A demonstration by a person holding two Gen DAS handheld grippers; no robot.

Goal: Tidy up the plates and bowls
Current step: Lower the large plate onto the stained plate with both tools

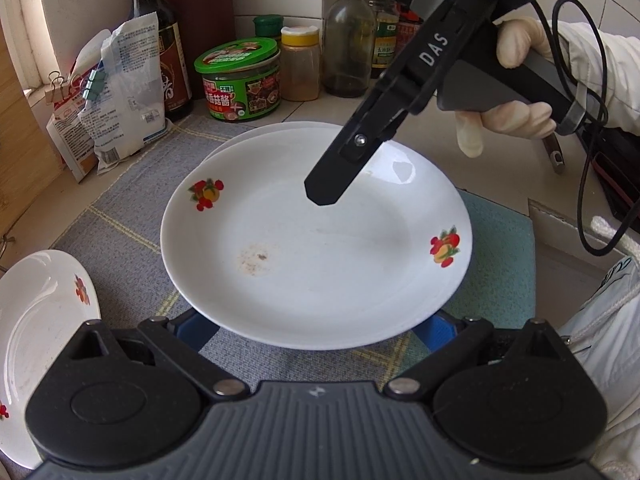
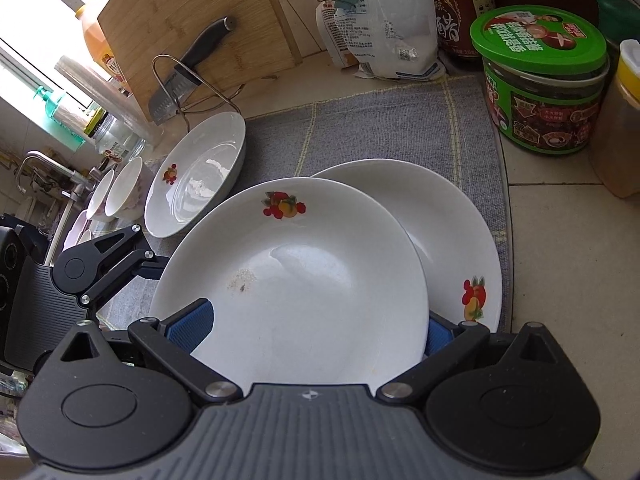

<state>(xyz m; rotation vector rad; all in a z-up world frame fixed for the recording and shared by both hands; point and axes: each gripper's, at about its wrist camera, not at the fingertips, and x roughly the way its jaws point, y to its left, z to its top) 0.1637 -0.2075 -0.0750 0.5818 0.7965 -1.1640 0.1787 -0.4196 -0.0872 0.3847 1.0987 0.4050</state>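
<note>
A white plate with fruit prints (image 1: 316,248) lies on top of a second white plate (image 1: 240,138) on a grey mat (image 1: 120,232). In the right wrist view the top plate (image 2: 304,280) overlaps the lower plate (image 2: 452,232). My left gripper (image 1: 316,332) is open, its blue pads (image 1: 196,330) under the top plate's near rim. My right gripper (image 2: 308,332) is open too, its blue pads (image 2: 190,326) either side of the top plate's edge; from the left wrist view its fingers (image 1: 332,184) hang over the plate.
A third plate (image 1: 36,340) lies at the left; it shows as a deep plate (image 2: 196,176) beside small bowls (image 2: 120,188). A green-lidded jar (image 1: 240,80), sauce bottles (image 1: 160,40), a bag (image 1: 116,96), a cutting board (image 2: 192,20) and a knife (image 2: 180,80) line the back.
</note>
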